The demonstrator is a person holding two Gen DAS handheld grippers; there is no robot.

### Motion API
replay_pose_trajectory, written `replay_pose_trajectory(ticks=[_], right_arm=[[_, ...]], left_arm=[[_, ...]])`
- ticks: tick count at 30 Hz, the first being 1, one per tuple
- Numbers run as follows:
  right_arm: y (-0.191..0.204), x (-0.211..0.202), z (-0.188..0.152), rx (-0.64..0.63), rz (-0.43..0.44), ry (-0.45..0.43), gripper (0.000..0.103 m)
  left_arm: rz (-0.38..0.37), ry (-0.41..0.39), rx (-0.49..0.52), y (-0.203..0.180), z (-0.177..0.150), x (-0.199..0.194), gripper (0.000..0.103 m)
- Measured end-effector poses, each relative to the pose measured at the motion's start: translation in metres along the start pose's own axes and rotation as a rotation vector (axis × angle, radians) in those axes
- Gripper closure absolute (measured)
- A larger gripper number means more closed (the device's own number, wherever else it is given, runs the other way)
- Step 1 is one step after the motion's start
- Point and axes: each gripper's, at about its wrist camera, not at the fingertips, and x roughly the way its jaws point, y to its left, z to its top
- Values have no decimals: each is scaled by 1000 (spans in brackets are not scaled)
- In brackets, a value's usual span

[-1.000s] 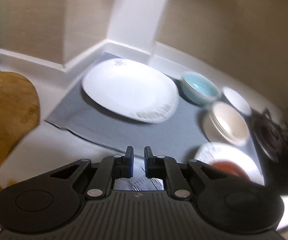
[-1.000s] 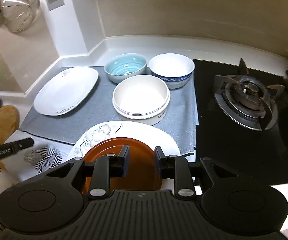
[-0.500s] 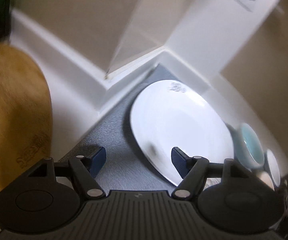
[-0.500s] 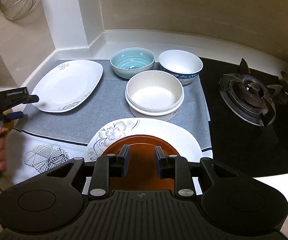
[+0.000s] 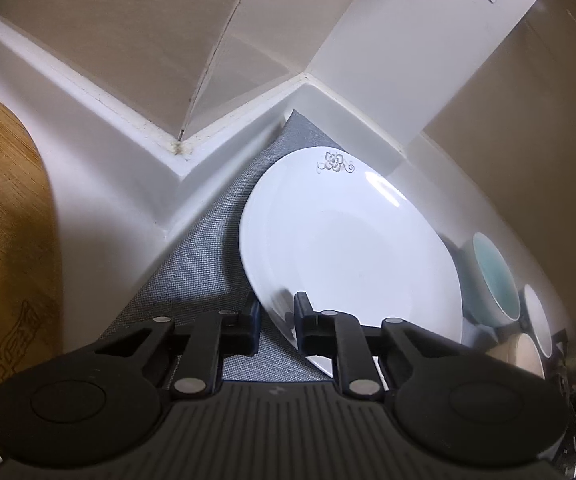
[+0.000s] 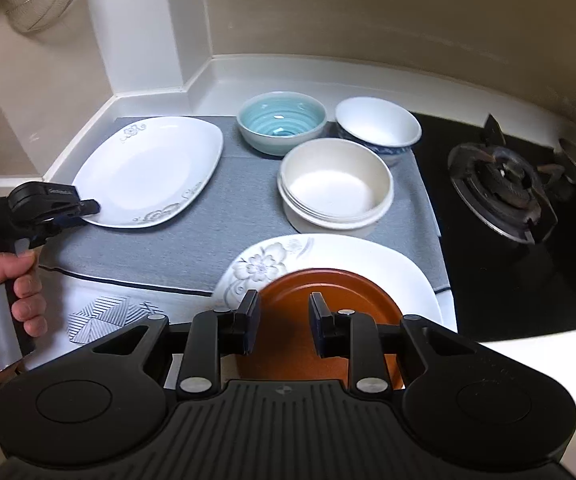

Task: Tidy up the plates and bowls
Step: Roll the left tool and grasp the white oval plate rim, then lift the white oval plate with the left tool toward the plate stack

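The grey mat [image 6: 223, 240] lies bare between the white oval plate [image 6: 147, 172] and the floral plate [image 6: 408, 268], leaving a lane across the table. Behind the oval plate the wall corner [image 5: 179, 148] closes in. The teal bowl [image 6: 281, 128], blue-rimmed bowl [image 6: 378, 126] and stacked cream bowls [image 6: 336, 188] crowd together, nearly touching. The stove burner [image 6: 500, 188] blocks the right side.
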Motion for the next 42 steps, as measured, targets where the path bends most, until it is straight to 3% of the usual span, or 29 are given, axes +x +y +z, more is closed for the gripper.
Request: replay_pose_trajectory(ticks=[13,18,35,42], right_arm=[[5,-8,4,-18,-15,-9,74],[8,-5,6,-28,-5,-8,74],[44,30,26,-72,114,16,74],[64,50,35,-99,161,30,74]], left_arm=[[13,9,-5,-3,4,6,84],[19,8,44,-6,2,4,83],[-37,153,142,29,-63,-74,76],[-47,182,166,39,-66,-87,72]])
